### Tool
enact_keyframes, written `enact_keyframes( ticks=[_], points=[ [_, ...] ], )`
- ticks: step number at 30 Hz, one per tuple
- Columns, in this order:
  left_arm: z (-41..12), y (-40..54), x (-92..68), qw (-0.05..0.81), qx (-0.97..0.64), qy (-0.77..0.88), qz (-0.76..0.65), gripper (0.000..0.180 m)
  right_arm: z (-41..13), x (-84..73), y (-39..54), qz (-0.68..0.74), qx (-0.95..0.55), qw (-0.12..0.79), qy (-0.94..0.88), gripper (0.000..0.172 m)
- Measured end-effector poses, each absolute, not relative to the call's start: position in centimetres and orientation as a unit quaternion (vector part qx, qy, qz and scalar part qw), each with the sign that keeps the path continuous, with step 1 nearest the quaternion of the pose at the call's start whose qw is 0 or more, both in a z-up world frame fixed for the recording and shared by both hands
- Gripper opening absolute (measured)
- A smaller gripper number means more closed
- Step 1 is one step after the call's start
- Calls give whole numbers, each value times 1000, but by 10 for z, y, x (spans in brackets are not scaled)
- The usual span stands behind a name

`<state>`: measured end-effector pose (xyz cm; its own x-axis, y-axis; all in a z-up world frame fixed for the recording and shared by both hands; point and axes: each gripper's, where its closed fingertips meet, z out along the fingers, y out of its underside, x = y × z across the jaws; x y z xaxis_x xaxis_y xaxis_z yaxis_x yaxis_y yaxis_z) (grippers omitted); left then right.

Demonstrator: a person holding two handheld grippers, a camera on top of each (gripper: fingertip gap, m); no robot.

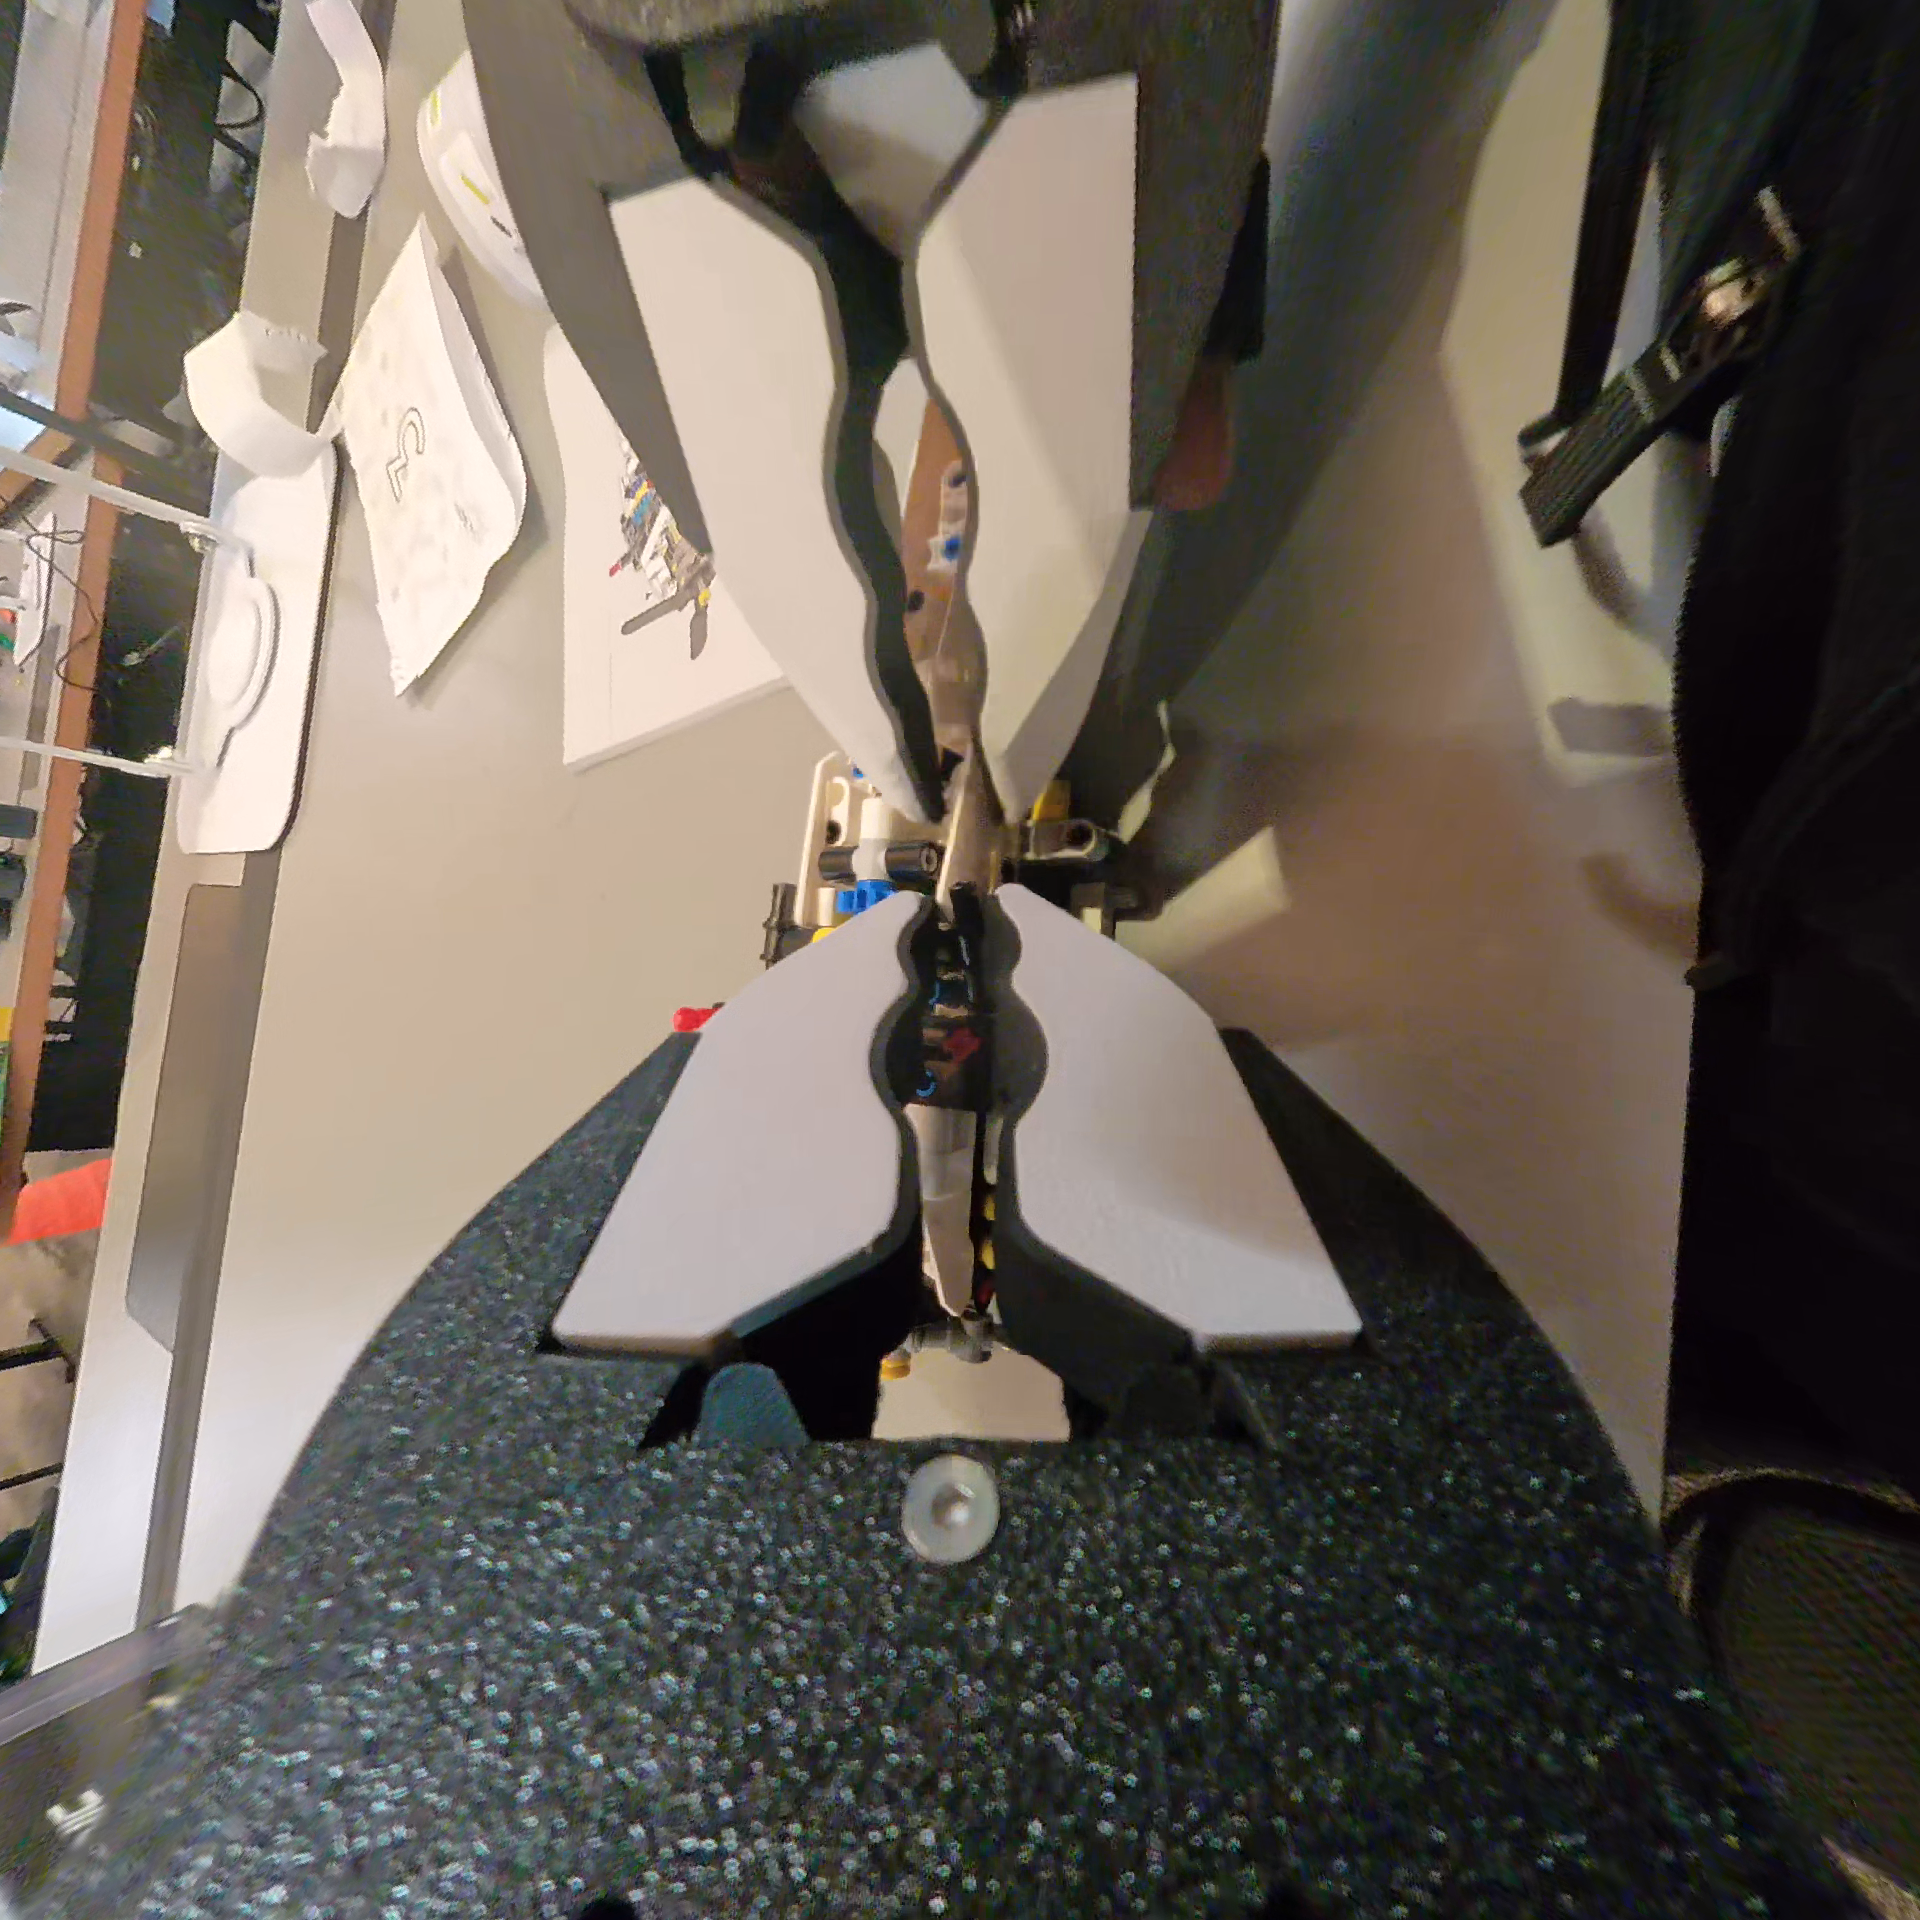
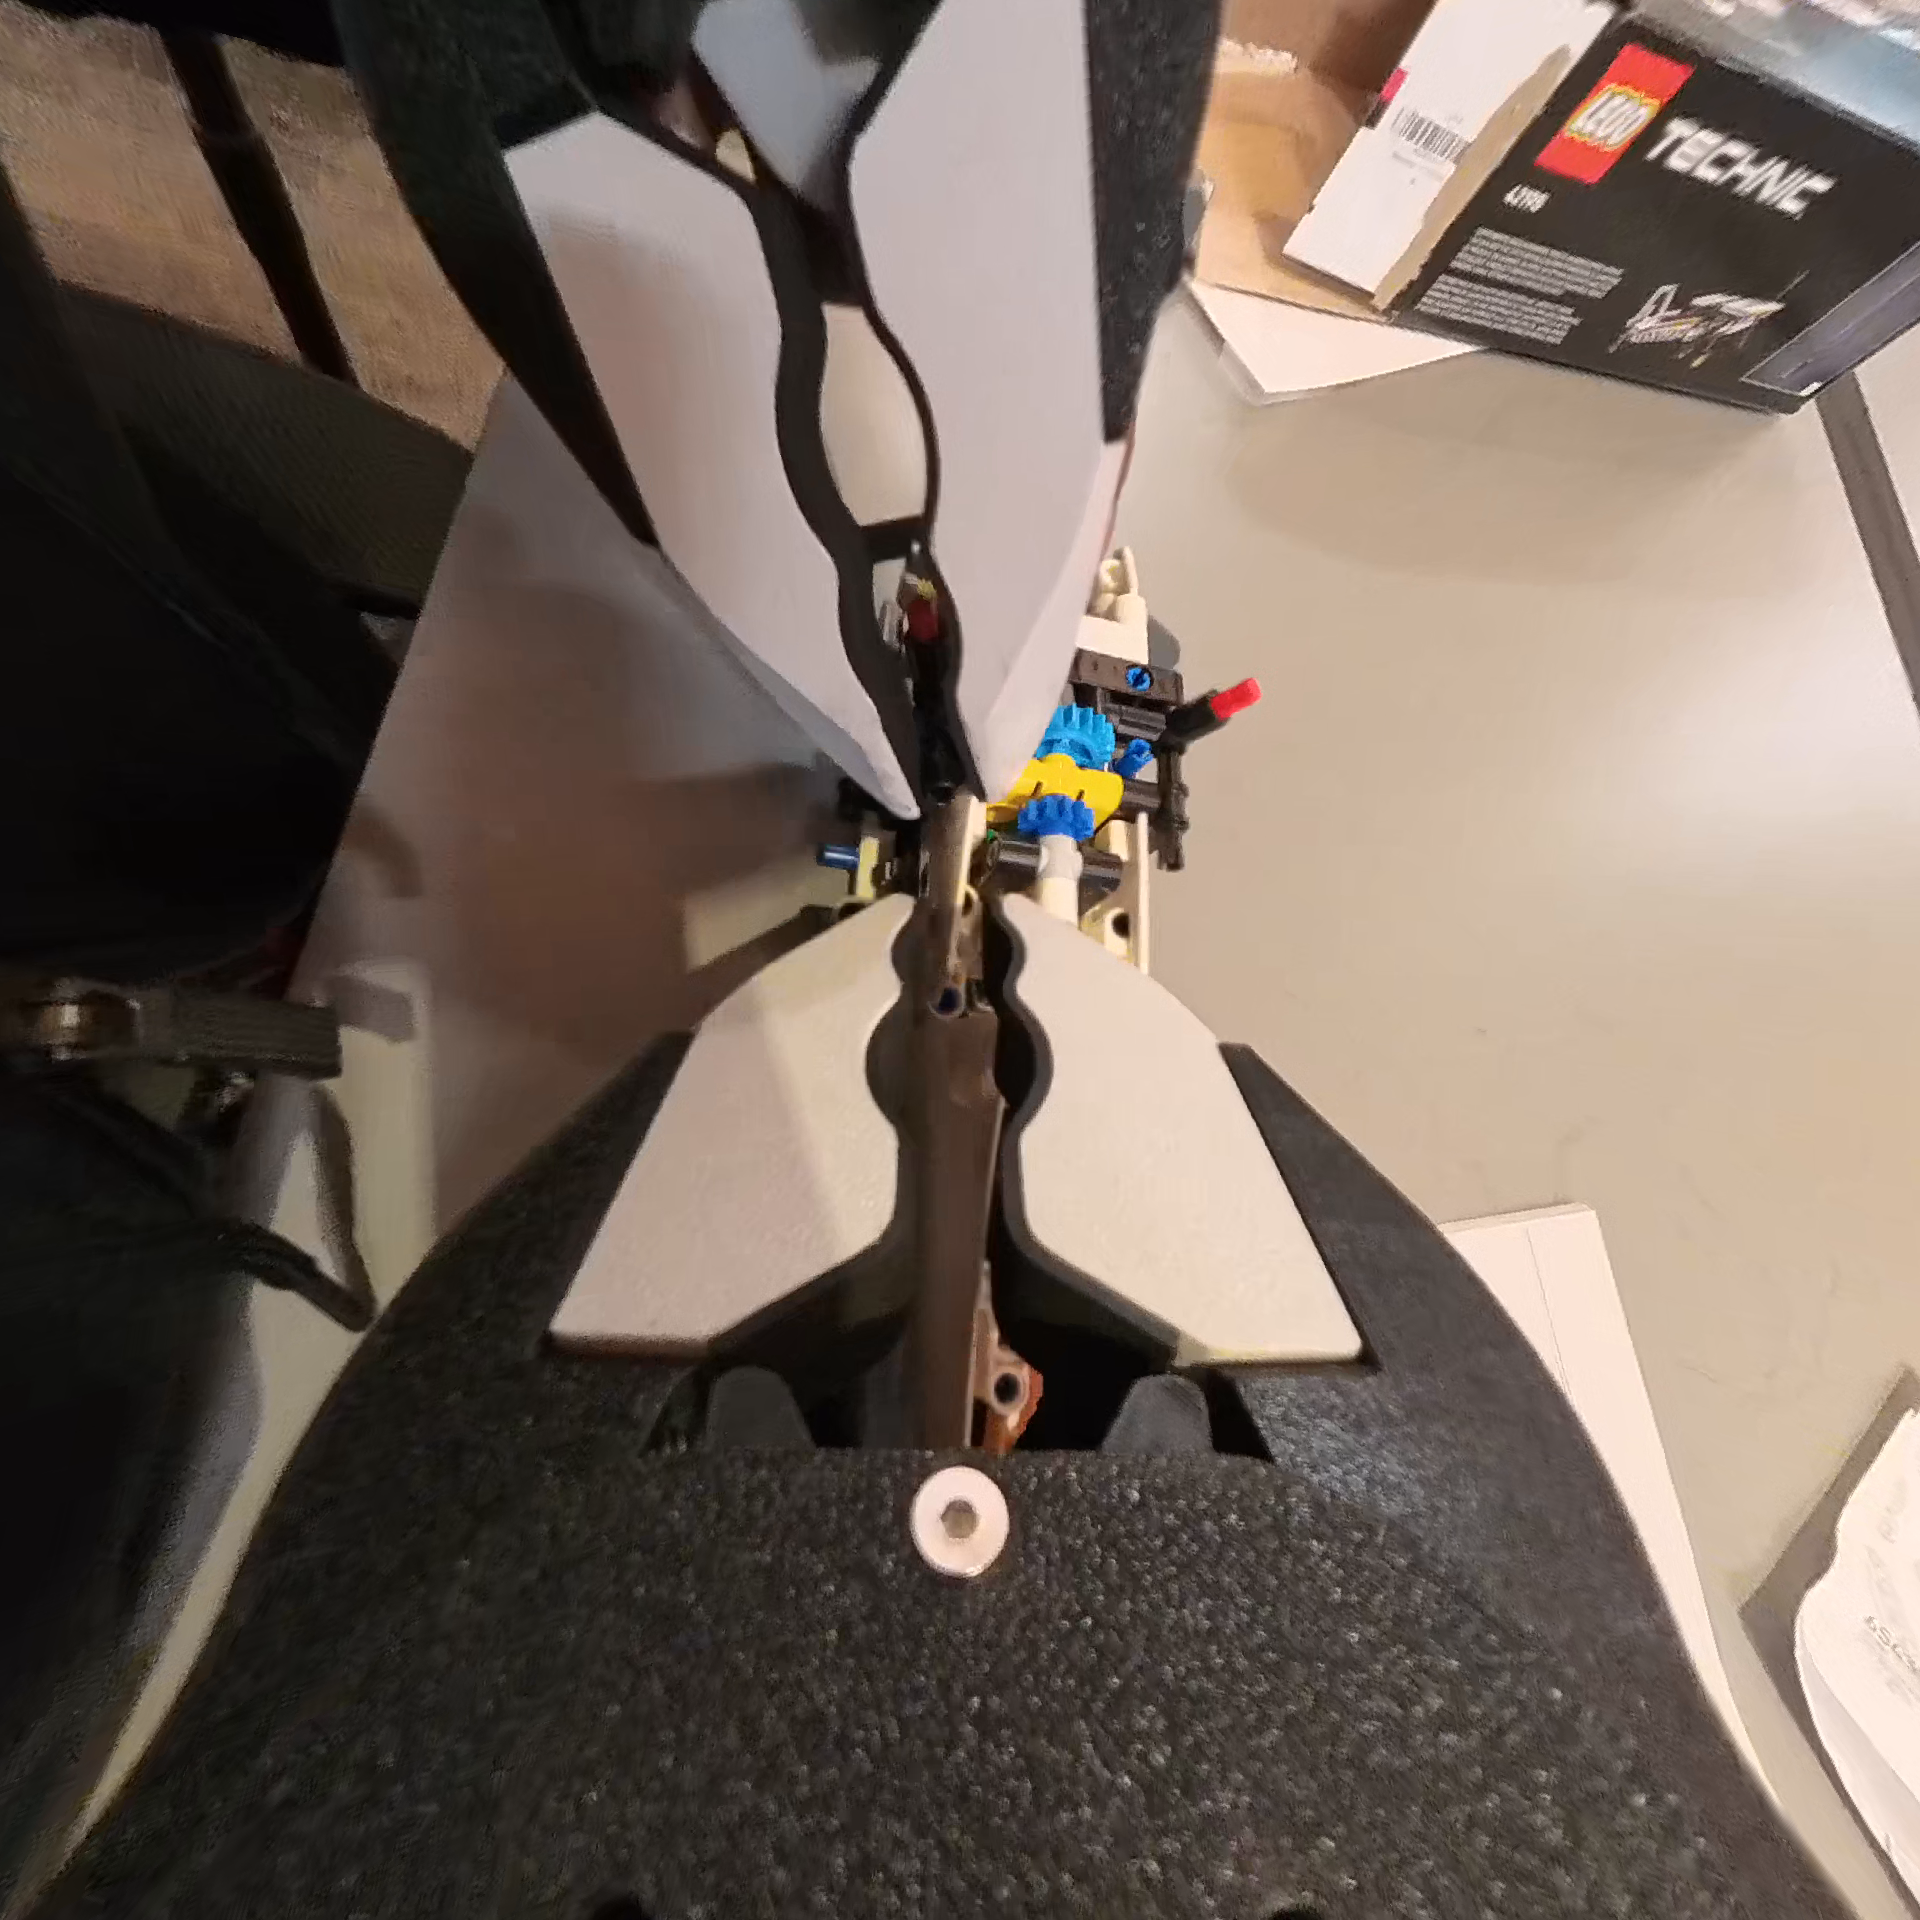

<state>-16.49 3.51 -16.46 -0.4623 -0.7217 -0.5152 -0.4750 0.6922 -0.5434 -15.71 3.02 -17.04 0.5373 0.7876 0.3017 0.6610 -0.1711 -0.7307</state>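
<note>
Gripping one knobbly plastic brick model (image 2: 1101,790), both jaws clamped.

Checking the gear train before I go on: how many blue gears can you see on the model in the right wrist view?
2. One blue gear sits above the yellow piece; the other sits just below it, on the white axle. Others may be hidden behind the jaws.

Both wrist cameras are looking down from close above, facing each other | sharing the toy model (image 1: 883,842) on the table (image 2: 1455,727).
</note>
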Motion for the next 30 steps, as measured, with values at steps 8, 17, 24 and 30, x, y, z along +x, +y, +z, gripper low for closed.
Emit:
enact_keyframes(
  ticks=[8, 17, 24, 30],
  points=[
    [-164, 38, -166, 380, -371, 830, -171, 10, -173, -159, 34, 43, -766, 419, -487, 9],
    [-165, 38, -167, 386, -366, 829, -174, 10, -174, -154, 33, 18, -780, 390, -489, 13],
    [-164, 33, -168, 387, -357, 829, -186, 10, -176, -154, 27, 40, -784, 369, -498, 15],
    [-164, 32, -167, 388, -356, 829, -190, 10, -177, -156, 26, 42, -783, 360, -505, 10]
  ],
)
